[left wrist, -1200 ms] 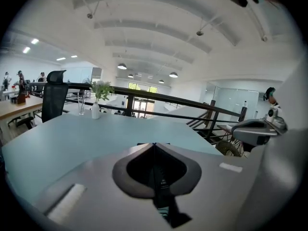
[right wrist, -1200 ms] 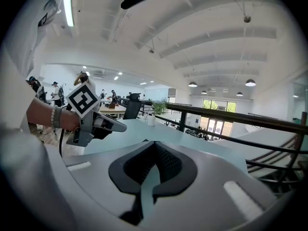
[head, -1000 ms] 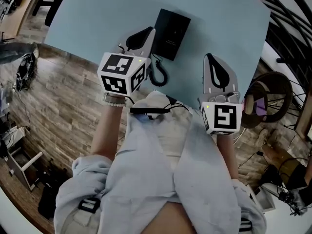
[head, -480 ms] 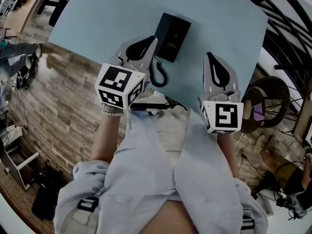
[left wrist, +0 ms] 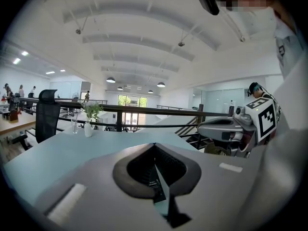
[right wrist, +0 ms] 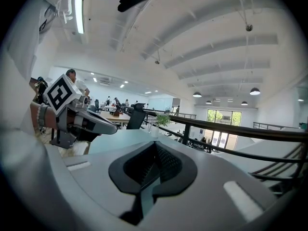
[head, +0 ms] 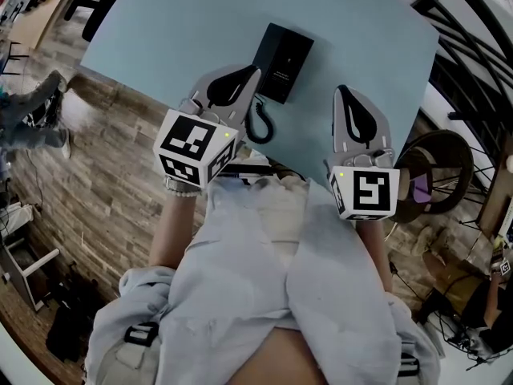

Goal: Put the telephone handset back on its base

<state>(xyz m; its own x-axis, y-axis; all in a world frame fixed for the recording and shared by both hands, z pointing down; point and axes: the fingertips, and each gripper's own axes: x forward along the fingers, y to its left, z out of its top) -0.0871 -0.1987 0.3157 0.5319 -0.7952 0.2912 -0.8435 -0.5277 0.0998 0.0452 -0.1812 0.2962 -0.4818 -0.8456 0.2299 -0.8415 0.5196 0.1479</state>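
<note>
Phone (head: 280, 57): looks hard, smooth, light; grab its middle.
Cord (head: 260, 123): curly, may tug.
Left tool (head: 256, 71): closed, empty.
Right tool (head: 342, 91): closed, empty.

open-plan office, desks (right wrist: 113, 117), black swivel chair (left wrist: 46, 114)

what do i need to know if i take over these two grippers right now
Left gripper: jaws shut, empty, over the table just left of the telephone.
Right gripper: jaws shut, empty, over the table's near right part, apart from the telephone.
Things: the black telephone lies on the light blue table, with its coiled cord trailing toward the near edge.
Done: no loose handset shows on the table. The telephone reads as one block, so the handset seems seated, but the head view is too small to be sure.
Left: check the seating and press it home if it is off.
</note>
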